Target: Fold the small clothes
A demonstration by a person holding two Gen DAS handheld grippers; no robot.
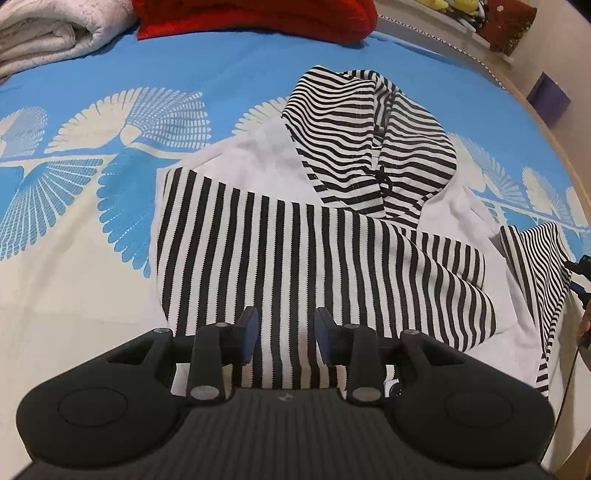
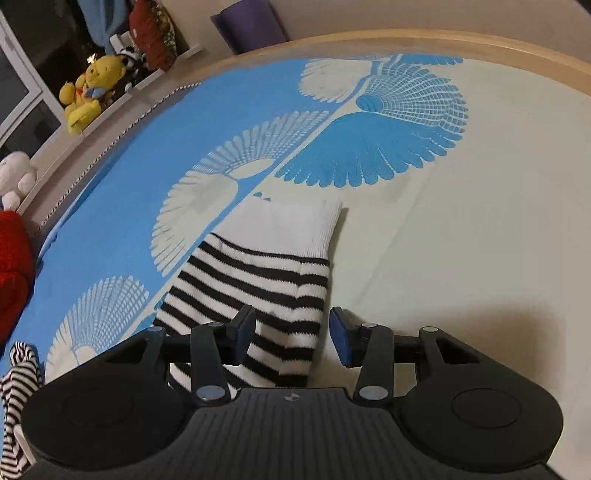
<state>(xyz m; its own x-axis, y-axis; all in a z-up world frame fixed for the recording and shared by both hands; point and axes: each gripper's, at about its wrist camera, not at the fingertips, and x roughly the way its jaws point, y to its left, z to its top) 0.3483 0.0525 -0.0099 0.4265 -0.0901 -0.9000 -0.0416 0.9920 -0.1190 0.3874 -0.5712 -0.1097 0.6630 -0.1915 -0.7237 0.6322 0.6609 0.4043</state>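
Observation:
A small black-and-white striped hoodie (image 1: 295,236) with a white body lies on the bed. Its striped hood (image 1: 362,147) points away from me and one striped sleeve is folded across the body. My left gripper (image 1: 284,338) is open just above that folded sleeve, holding nothing. The other sleeve (image 2: 266,288), striped with a white cuff (image 2: 291,229), lies stretched out in the right wrist view. My right gripper (image 2: 291,336) is open over this sleeve, its jaws on either side of the sleeve's right part. Part of the right gripper shows at the left view's right edge (image 1: 580,273).
The bed has a blue and cream feather-print sheet (image 1: 110,155). A folded white quilt (image 1: 48,33) and a red blanket (image 1: 258,18) lie at the far side. Stuffed toys (image 2: 88,92) sit on a ledge beyond the wooden bed edge (image 2: 480,40).

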